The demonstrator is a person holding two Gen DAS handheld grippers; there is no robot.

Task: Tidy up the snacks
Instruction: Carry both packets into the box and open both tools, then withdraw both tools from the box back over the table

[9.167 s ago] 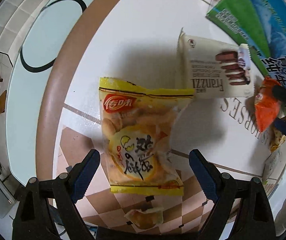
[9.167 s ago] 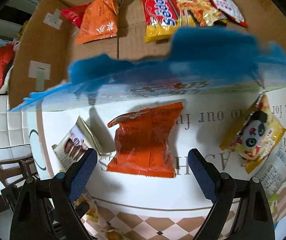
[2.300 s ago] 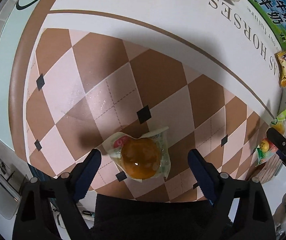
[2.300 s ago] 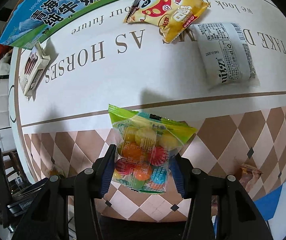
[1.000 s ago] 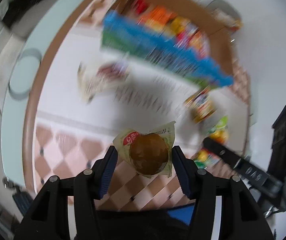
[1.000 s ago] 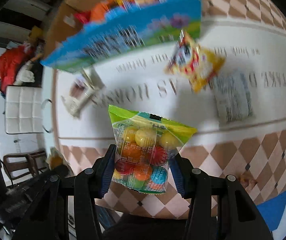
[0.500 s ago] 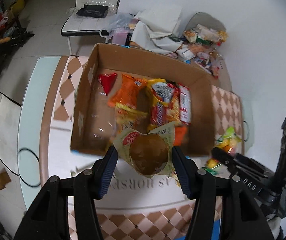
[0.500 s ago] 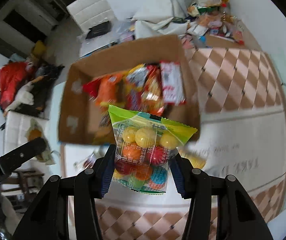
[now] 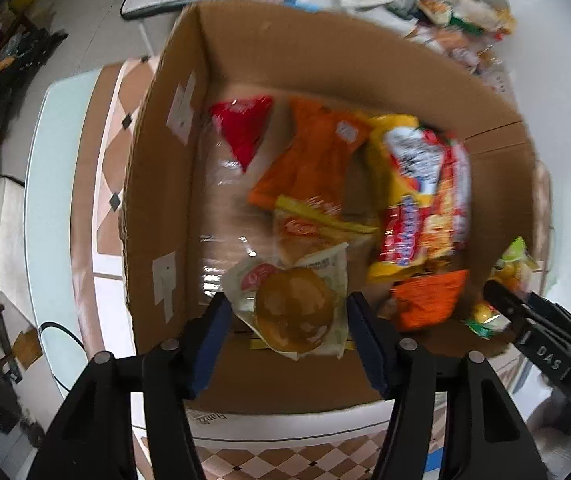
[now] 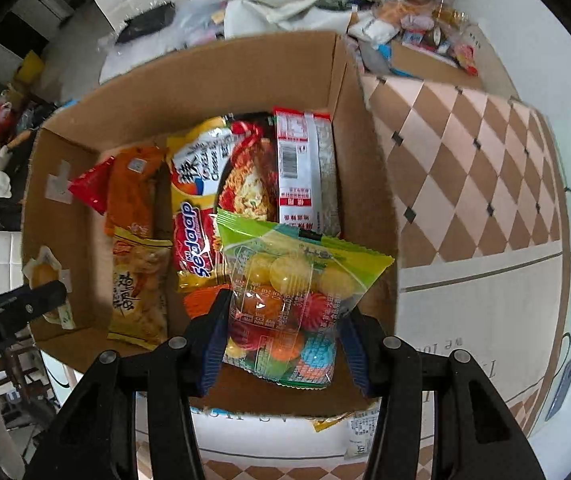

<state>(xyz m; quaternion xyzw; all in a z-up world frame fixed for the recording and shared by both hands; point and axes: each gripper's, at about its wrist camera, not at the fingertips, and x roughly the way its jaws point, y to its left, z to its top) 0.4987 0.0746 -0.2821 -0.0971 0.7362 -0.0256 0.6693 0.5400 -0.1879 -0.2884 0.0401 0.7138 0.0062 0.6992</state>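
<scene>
Over the near left corner of the open brown cardboard box [image 9: 173, 184], the left gripper [image 9: 289, 320] has its blue-padded fingers clamped on a clear-wrapped round brown bun [image 9: 294, 312]. Toward the box's near right edge, the right gripper [image 10: 281, 332] pinches a green-topped clear bag of coloured ball candies [image 10: 285, 300] above the red-and-yellow noodle packets [image 10: 201, 216] lying inside.

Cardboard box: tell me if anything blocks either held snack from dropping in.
Nothing visible does. The cardboard box is open-topped; the candy bag in the right gripper and the jelly cup in the left gripper hang above it.
</scene>
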